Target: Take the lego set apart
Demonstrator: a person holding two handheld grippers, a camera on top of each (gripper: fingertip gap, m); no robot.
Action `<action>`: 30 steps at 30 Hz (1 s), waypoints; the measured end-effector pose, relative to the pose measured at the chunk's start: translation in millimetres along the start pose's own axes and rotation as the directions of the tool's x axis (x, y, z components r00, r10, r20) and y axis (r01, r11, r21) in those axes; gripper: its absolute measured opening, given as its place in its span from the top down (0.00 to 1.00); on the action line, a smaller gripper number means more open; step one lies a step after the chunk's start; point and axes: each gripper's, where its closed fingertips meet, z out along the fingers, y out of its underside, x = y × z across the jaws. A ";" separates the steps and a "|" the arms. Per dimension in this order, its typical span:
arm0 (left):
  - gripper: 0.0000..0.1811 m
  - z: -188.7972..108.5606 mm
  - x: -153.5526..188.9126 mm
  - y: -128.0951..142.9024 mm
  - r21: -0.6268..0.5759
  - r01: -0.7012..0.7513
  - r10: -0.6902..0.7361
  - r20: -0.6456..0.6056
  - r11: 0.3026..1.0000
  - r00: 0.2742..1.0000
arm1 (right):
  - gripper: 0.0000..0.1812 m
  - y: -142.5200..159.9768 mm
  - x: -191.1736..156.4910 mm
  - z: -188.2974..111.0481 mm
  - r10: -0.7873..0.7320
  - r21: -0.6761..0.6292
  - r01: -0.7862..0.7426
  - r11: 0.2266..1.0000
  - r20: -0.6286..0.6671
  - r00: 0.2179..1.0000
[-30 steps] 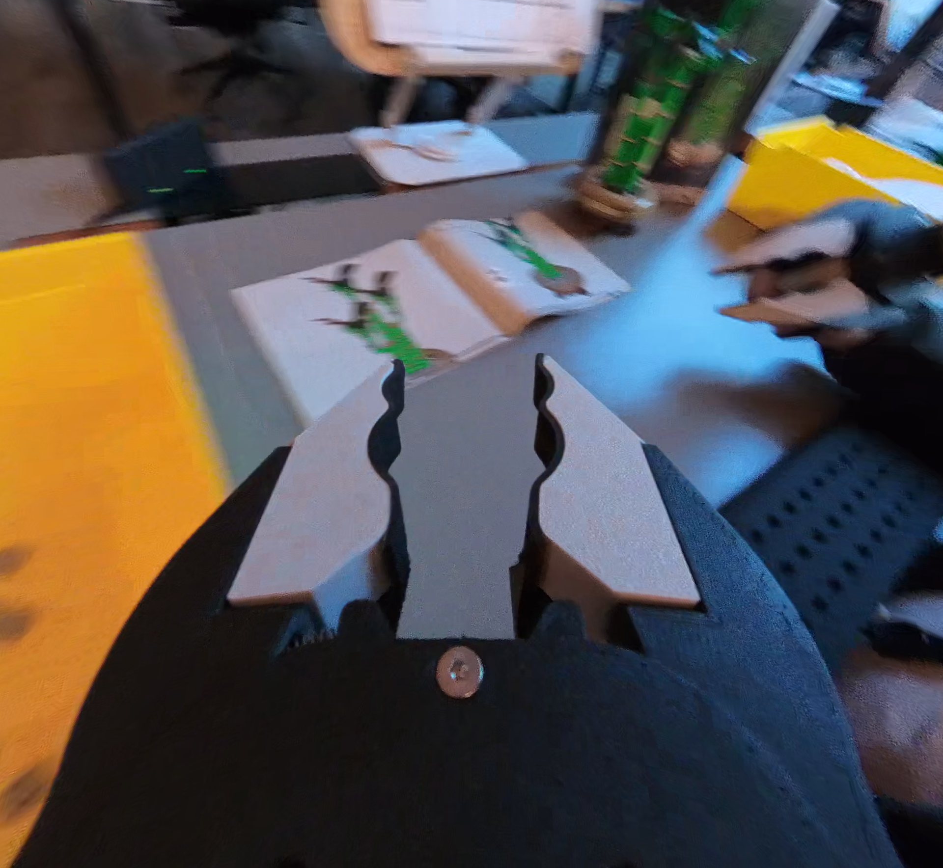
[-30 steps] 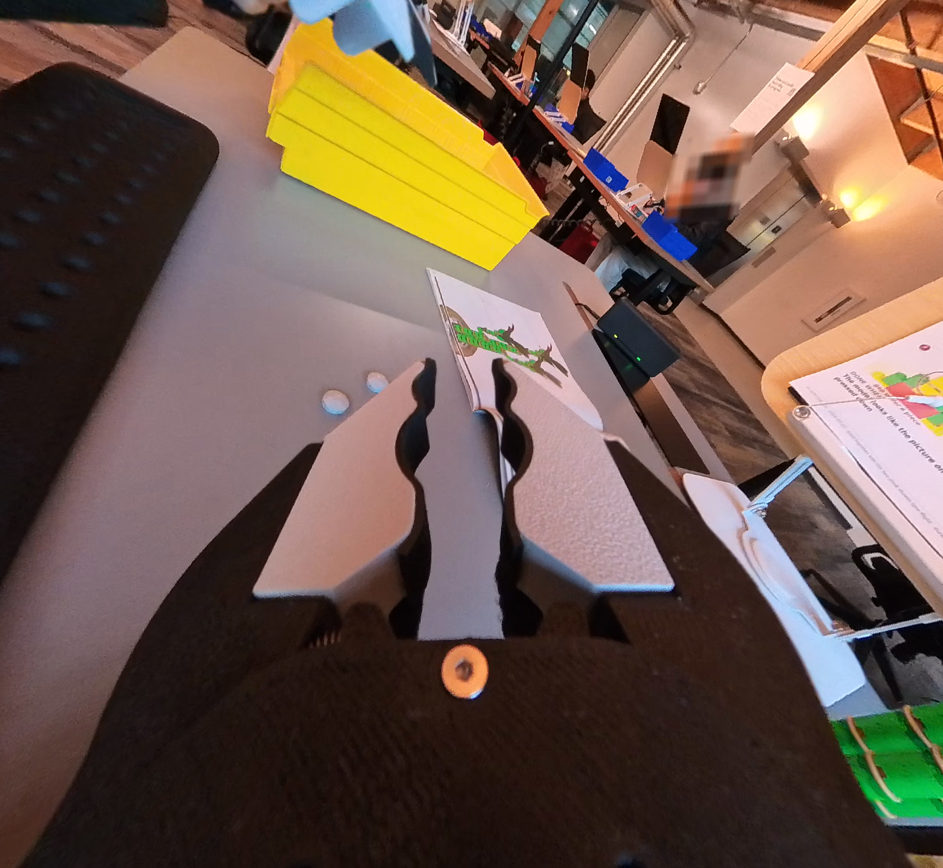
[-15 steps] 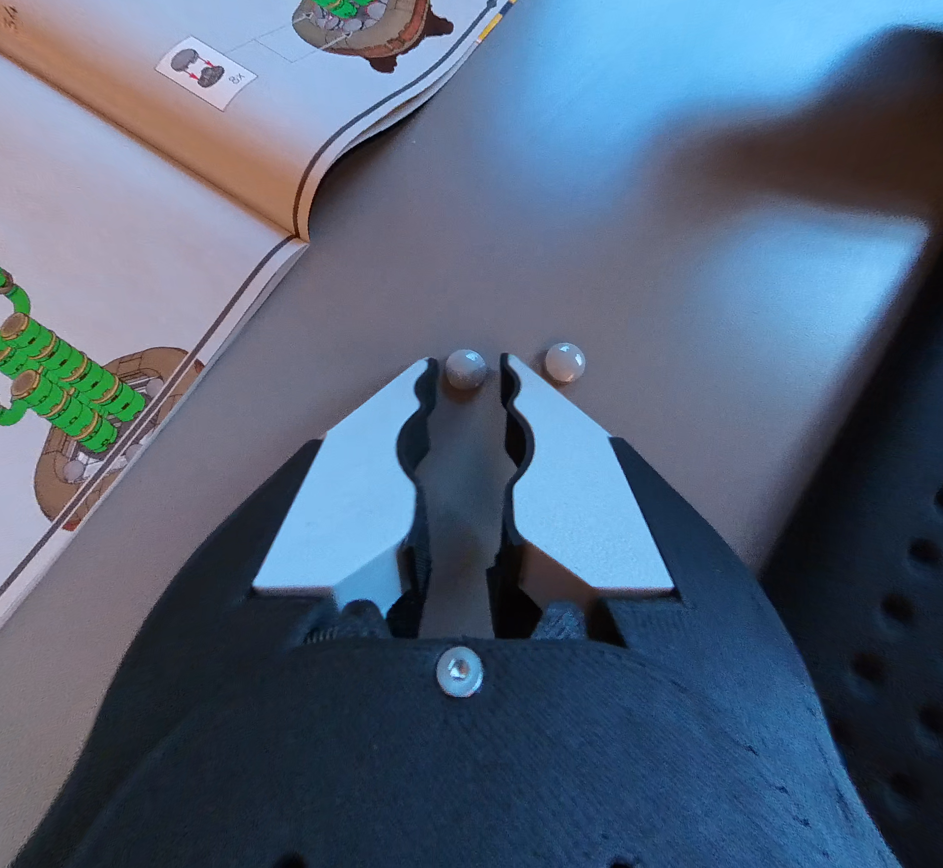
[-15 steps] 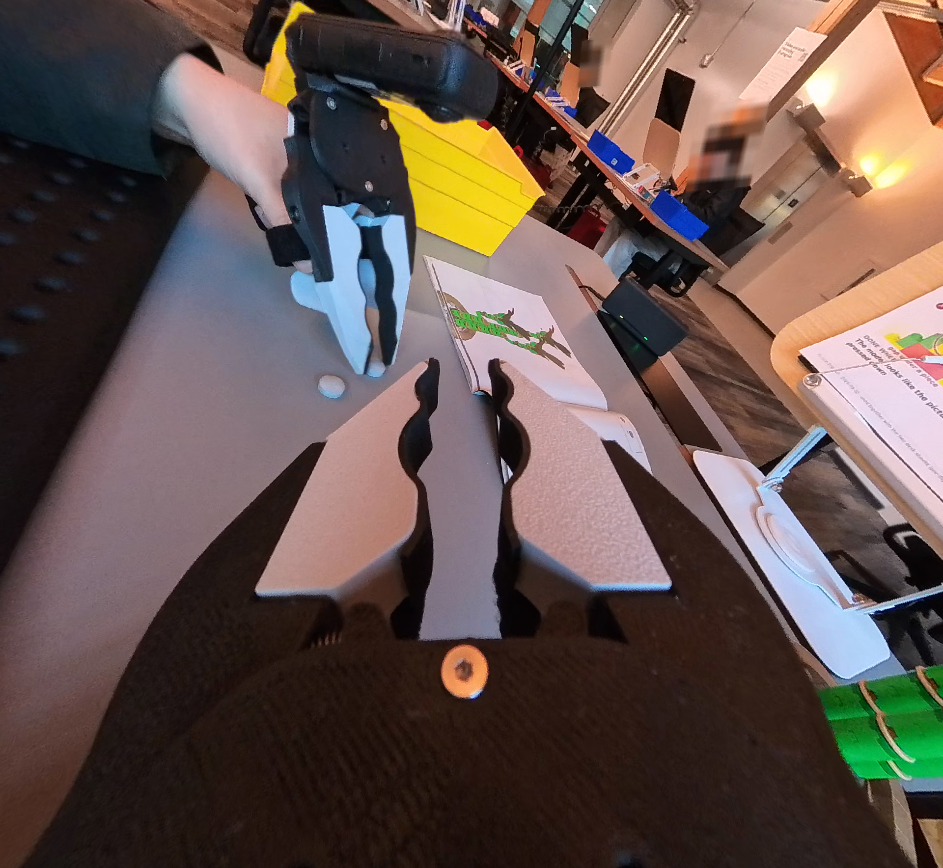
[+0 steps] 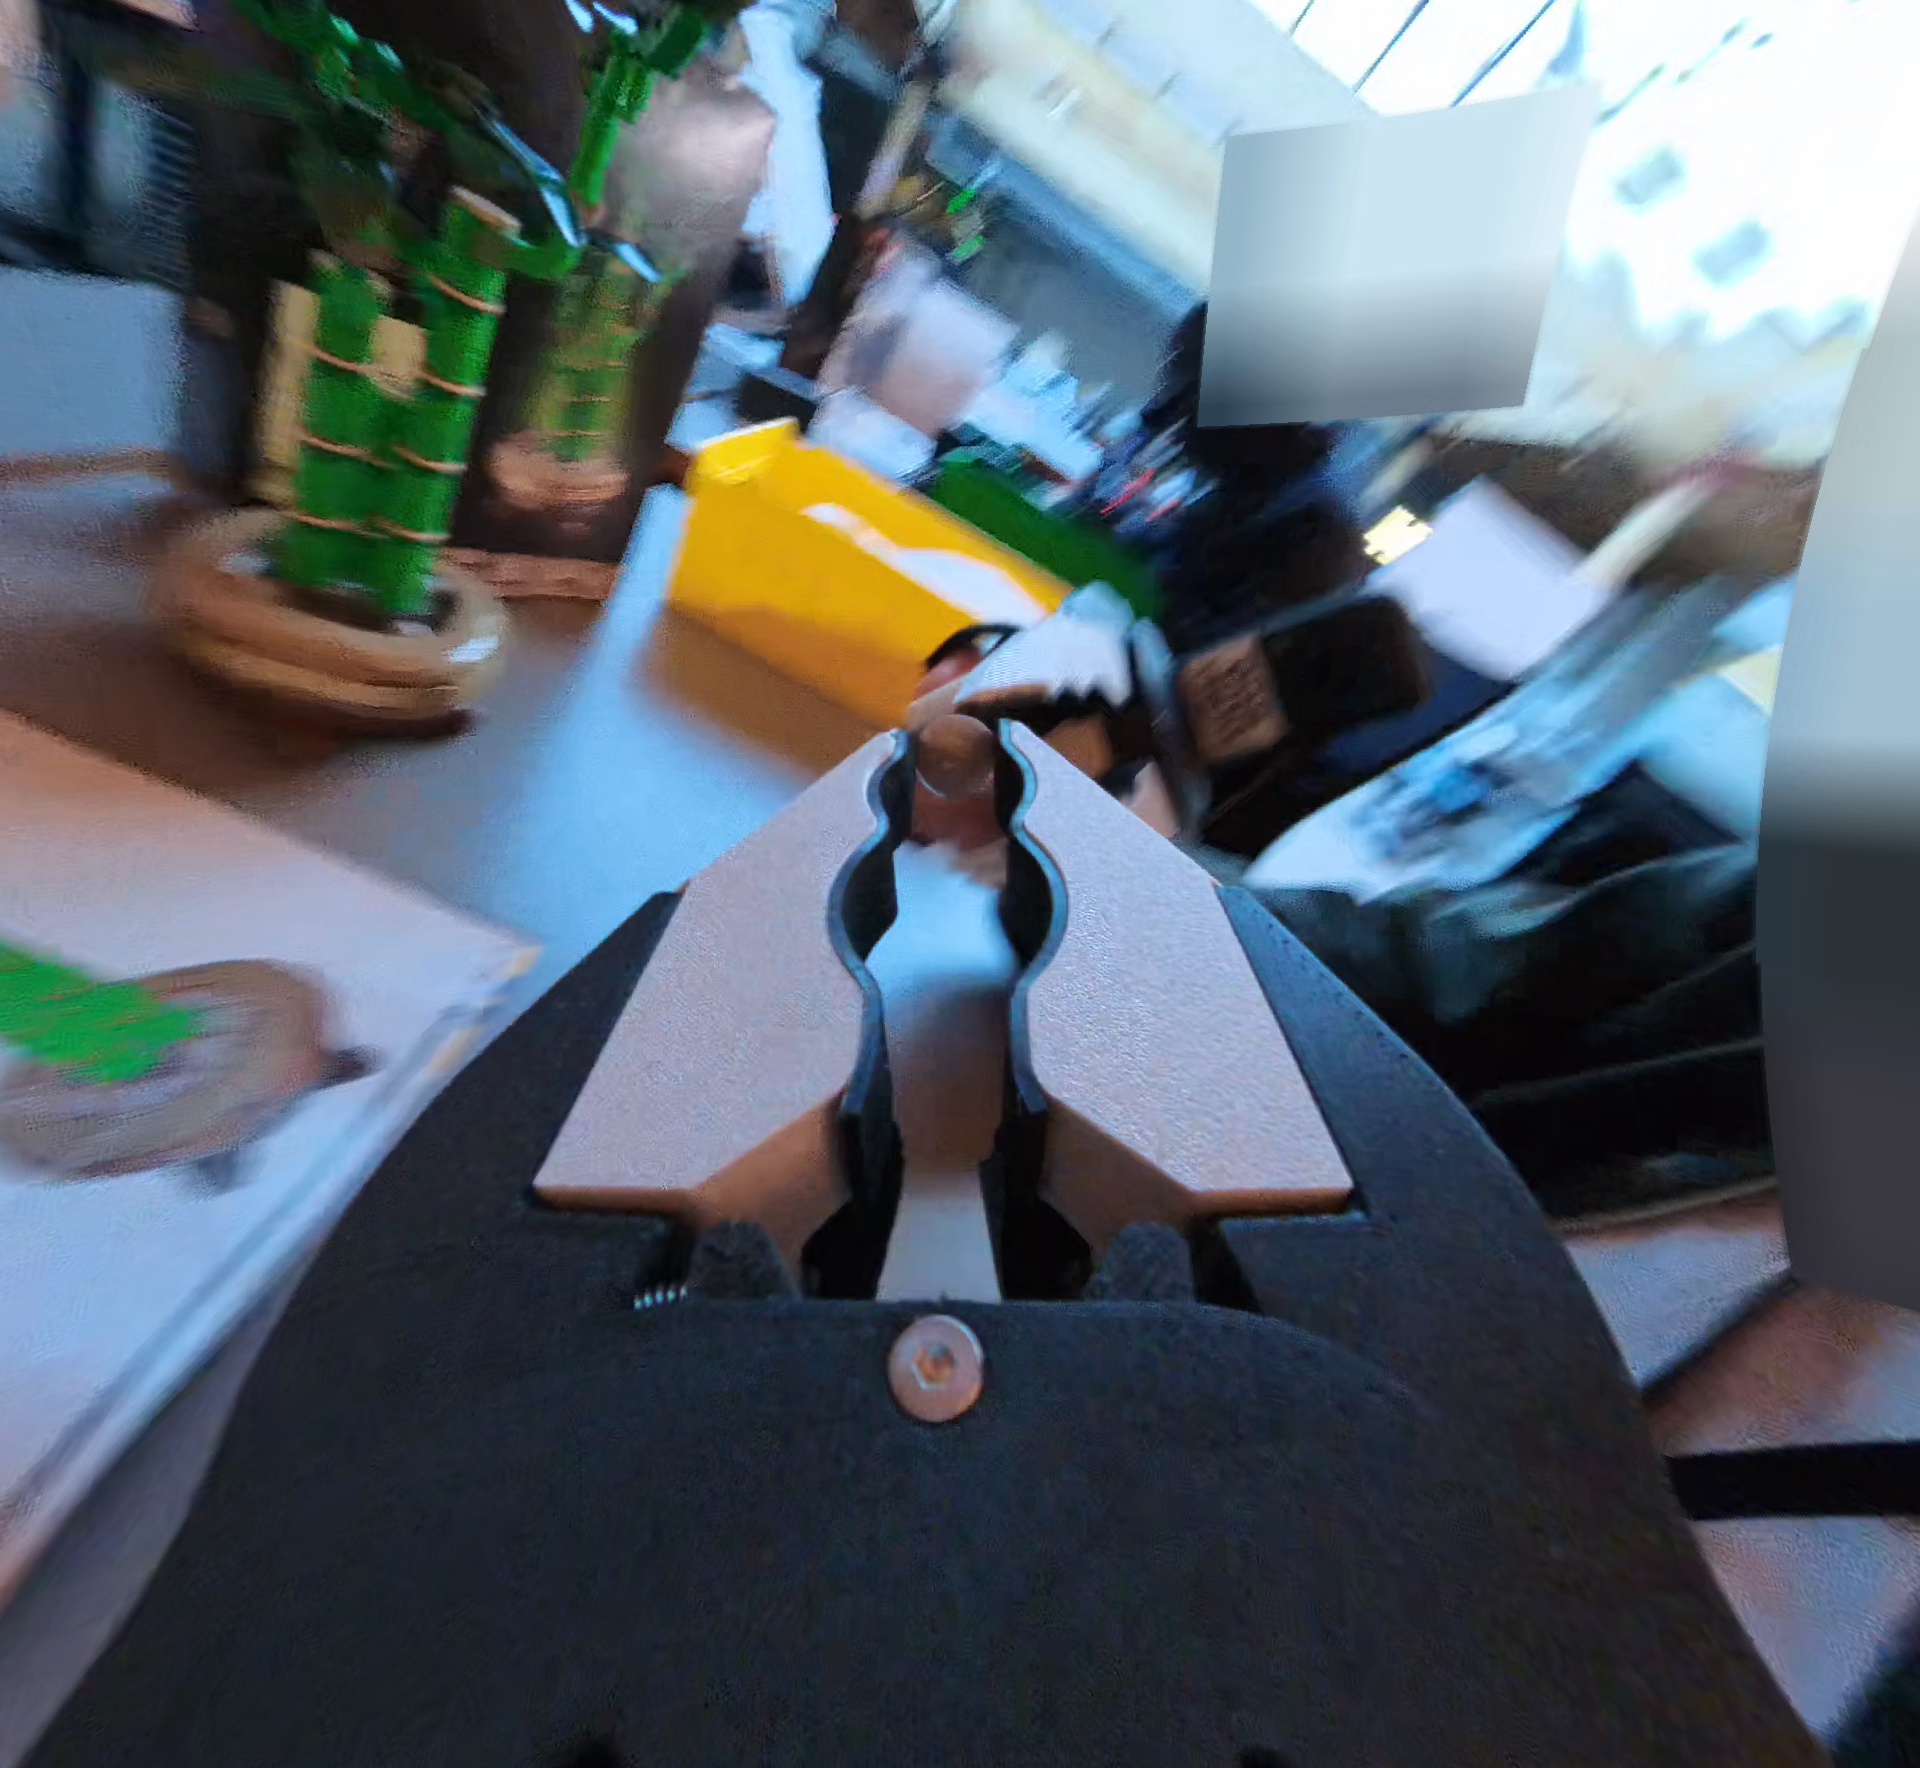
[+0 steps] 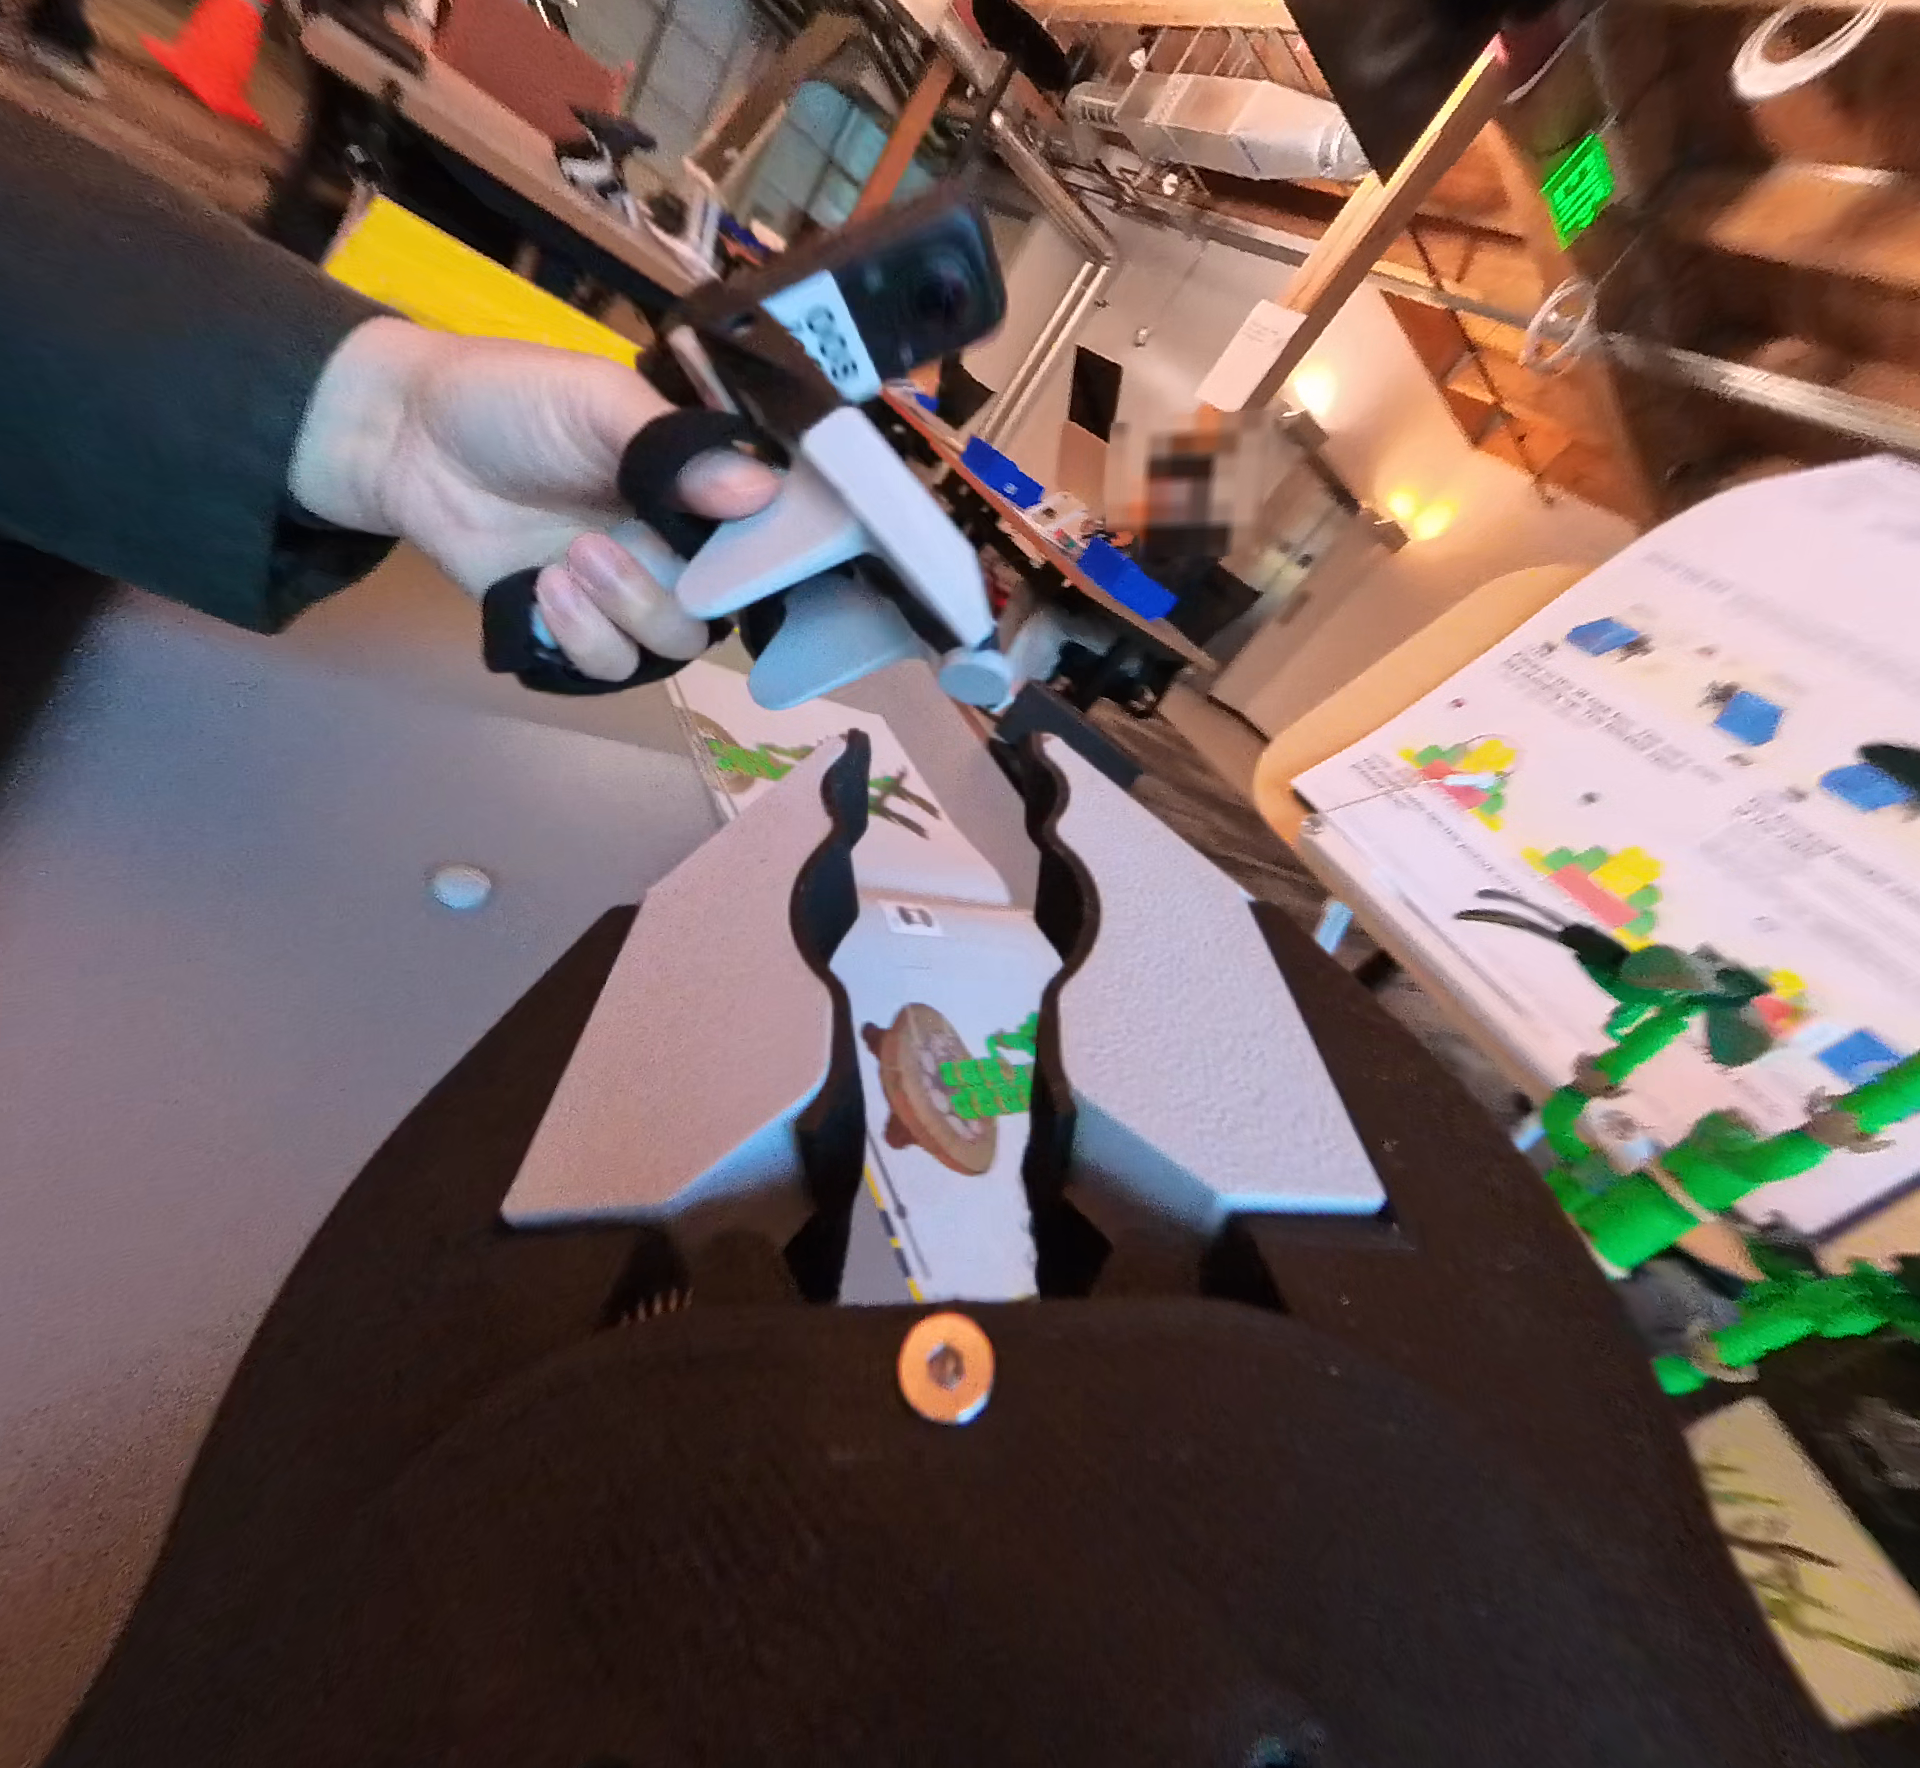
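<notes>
One round grey stud (image 5: 954,758) pinched in my left claw (image 5: 951,762) tips, lifted off the table (image 6: 208,887); my right claw (image 6: 940,773) sits half-open, empty, another stud (image 6: 460,886) lying below.

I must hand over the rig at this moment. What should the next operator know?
Left gripper: shut on a small round grey lego stud, lifted off the grey table.
Right gripper: open, empty, above the open instruction booklet.
A second round grey stud lies on the table.
The green bamboo lego plant in its tan round pot stands mostly assembled; nearly all dismantling is left.
</notes>
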 end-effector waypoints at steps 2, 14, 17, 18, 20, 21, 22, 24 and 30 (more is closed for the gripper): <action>0.94 1.7 0.0 -1.1 0.073 0.182 -0.171 -0.135 0.981 0.976 | 0.84 1.8 0.3 2.8 -0.055 -0.022 0.054 0.998 -0.042 0.998; 0.93 6.4 5.4 16.6 0.099 0.345 -0.311 -0.254 0.934 0.916 | 0.85 4.2 -9.4 16.7 0.030 -0.048 -0.031 0.998 -0.030 0.999; 0.93 5.5 3.9 13.8 0.122 0.372 -0.331 -0.262 0.920 0.906 | 0.91 6.5 -5.7 14.2 0.037 -0.055 -0.039 0.998 -0.038 0.999; 0.93 5.7 4.5 14.3 0.118 0.372 -0.332 -0.264 0.921 0.906 | 0.92 6.2 -4.9 13.4 0.039 -0.055 -0.041 0.998 -0.041 0.998; 0.93 6.4 6.1 13.8 0.118 0.373 -0.332 -0.268 0.920 0.904 | 0.92 4.6 -4.2 12.2 0.016 -0.053 -0.018 0.998 -0.047 0.999; 0.93 6.7 5.8 13.7 0.120 0.367 -0.327 -0.261 0.922 0.908 | 0.92 5.0 -3.9 12.0 0.011 -0.057 -0.014 0.998 -0.051 0.999; 0.93 6.9 5.0 14.1 0.120 0.359 -0.321 -0.253 0.926 0.913 | 0.92 6.0 -4.1 12.0 0.017 -0.064 -0.020 0.998 -0.048 0.999; 0.93 6.9 3.5 14.9 0.107 0.357 -0.324 -0.241 0.928 0.915 | 0.92 8.2 -4.7 12.1 0.054 -0.070 -0.056 0.996 -0.028 0.998; 0.79 5.4 -2.2 29.3 -0.051 0.314 -0.318 -0.180 0.948 0.931 | 0.92 13.2 -3.7 11.4 0.059 -0.087 -0.061 0.994 -0.017 0.998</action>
